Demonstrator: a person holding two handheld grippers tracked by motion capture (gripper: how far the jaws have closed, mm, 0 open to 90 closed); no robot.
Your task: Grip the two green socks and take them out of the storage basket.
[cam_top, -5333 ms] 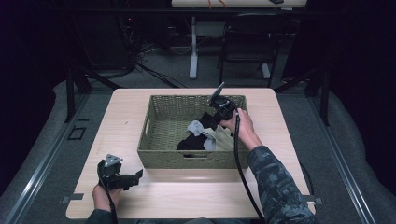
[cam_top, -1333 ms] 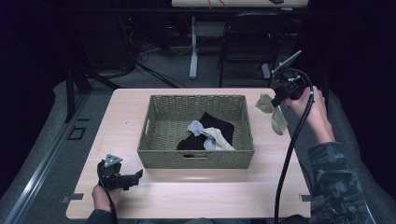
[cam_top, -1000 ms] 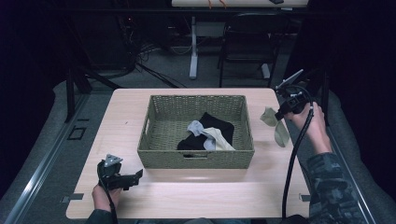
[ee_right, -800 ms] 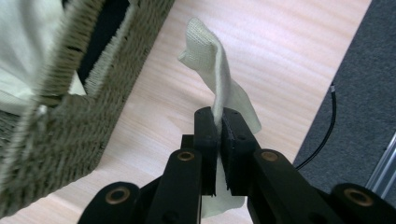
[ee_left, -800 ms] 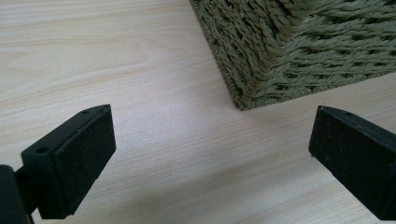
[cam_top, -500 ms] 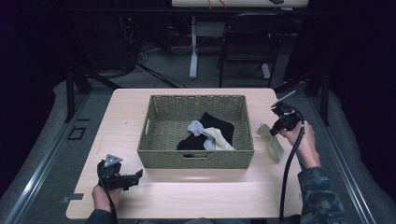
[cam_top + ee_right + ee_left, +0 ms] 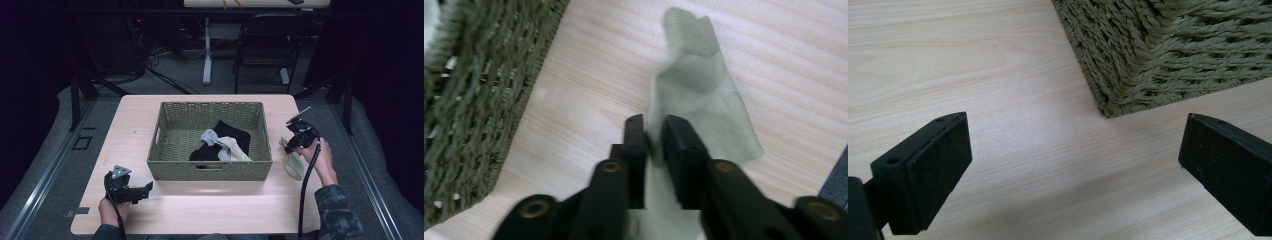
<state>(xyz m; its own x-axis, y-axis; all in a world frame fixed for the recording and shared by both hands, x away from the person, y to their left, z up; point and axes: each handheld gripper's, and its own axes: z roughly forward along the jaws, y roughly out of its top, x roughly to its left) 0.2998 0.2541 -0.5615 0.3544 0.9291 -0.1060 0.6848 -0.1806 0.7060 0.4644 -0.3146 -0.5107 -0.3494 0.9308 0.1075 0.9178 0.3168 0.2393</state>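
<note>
**Right claw pinching a pale sock on the bench beside the basket**

I see the light wood bench carrying everything. Middle of it, a woven wicker basket, rectangular, with a handle slot in its near wall. Inside it a loose pile of clothes: a black garment, a grey piece and a cream piece lying over it, overlapping. Can't tell what the garments are exactly.

Right of the basket, near the bench's right edge, a pale green sock lies on the wood, apart from the basket wall. My right claw is clamped on its upper end; in the right gripper view the two jaws sit narrow with the sock's fabric pinched between them, the rest of it spread flat on the bench ahead. Basket corner shows at that view's left.

My left claw rests low at the near left of the bench, just off the basket's near left corner. Jaws spread wide, nothing between them but bare wood. Not touching the basket.
</note>
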